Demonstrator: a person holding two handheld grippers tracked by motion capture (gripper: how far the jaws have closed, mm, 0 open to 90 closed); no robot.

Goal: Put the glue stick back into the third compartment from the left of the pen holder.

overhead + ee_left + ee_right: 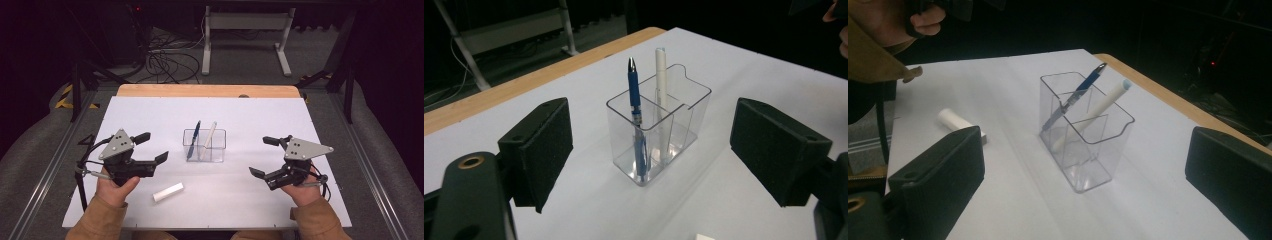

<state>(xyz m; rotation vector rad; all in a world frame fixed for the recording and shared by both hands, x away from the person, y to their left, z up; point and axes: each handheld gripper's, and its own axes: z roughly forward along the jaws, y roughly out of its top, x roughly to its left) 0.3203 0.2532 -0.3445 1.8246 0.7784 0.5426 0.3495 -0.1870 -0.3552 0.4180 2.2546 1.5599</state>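
No lettering, label, brand, number or sign can be read anywhere in these views. The blue pen (634, 95) and the white pen (661, 75) standing in the clear holder (674, 131) carry no legible print, and the white cylinder (168, 192) lying on the table is blank. The grey plates on the grippers show holes only, no marks. The yellow-and-black striped tape (64, 97) on the floor at the far left is a hazard pattern without words.
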